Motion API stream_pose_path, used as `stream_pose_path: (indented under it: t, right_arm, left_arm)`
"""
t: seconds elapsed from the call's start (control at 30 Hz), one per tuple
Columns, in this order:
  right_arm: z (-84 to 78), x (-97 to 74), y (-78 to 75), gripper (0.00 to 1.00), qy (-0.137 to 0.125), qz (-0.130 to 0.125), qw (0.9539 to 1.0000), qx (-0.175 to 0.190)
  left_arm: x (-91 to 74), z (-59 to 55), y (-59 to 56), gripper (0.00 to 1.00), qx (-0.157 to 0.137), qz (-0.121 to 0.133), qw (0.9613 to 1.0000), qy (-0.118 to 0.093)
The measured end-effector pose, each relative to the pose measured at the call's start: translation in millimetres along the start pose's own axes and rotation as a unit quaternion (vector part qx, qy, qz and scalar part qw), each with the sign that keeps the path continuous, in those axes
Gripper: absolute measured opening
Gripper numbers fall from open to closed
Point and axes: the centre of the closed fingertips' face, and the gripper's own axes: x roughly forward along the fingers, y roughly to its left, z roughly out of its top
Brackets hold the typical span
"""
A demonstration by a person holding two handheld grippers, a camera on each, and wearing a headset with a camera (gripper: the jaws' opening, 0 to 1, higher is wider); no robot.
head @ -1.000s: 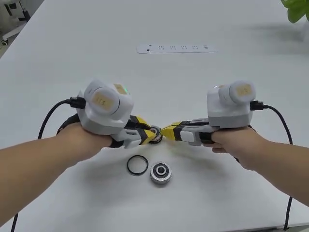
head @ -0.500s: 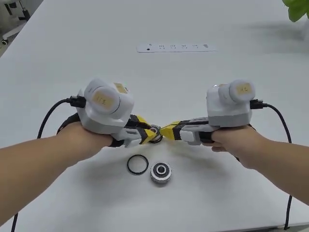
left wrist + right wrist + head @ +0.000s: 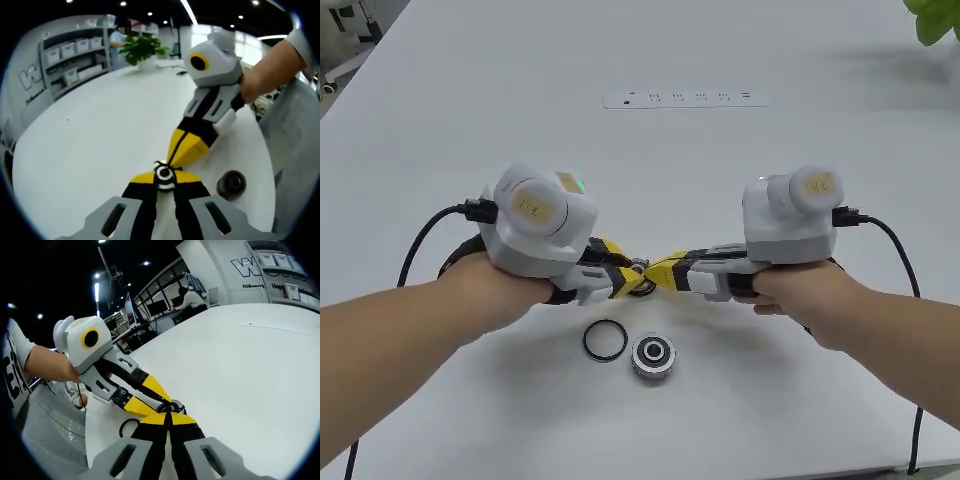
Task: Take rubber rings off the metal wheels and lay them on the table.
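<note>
1. The left claw (image 3: 628, 280) sits just left of the held wheel (image 3: 641, 274). Its jaws are clamped on that wheel and hold it up off the desk (image 3: 470, 120).
2. The held wheel hangs between the two claw tips. In the right gripper view a thin dark loop, the fitted ring (image 3: 176, 405), shows at its rim, so I judge this rubber is still on or only partly lifted.
3. Below the held wheel, toward the person and slightly left, a loose rubber ring (image 3: 605, 341) lies flat on the desk. Just right of it, almost straight under the held wheel, rests a second wheel (image 3: 653, 356), which looks bare and metallic.
4. The right claw (image 3: 662, 272) is just right of the held wheel, with its jaws together and their tips at the wheel's rim. Whether they have actually caught the rubber I cannot tell.
5. Progress, as a judgement: one ring is off and laid down. What is left is to peel the fitted ring off the held wheel and set it on the desk.
</note>
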Motion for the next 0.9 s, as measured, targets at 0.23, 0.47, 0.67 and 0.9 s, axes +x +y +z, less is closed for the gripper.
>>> stream_pose_path:
  t: [0.23,0.47,0.67,0.9]
  right_arm:
    - [0.3,0.1,-0.5,0.0,0.0,0.006,1.0,-0.001]
    - [0.6,-0.3,0.1,0.0,-0.002,0.007,1.0,-0.003]
    - [0.5,-1.8,0.8,0.0,-0.006,-0.001,1.0,0.003]
    - [2.9,-4.2,0.0,0.0,-0.015,-0.007,0.9997,0.016]
  left_arm:
    - [0.3,0.0,1.1,0.12,0.0,-0.001,1.0,-0.002]
    - [1.1,0.6,1.3,0.12,0.002,-0.001,1.0,-0.001]
    - [1.0,1.0,0.9,0.12,0.008,0.002,1.0,-0.004]
    - [0.2,1.2,0.7,0.13,0.005,-0.001,1.0,-0.006]
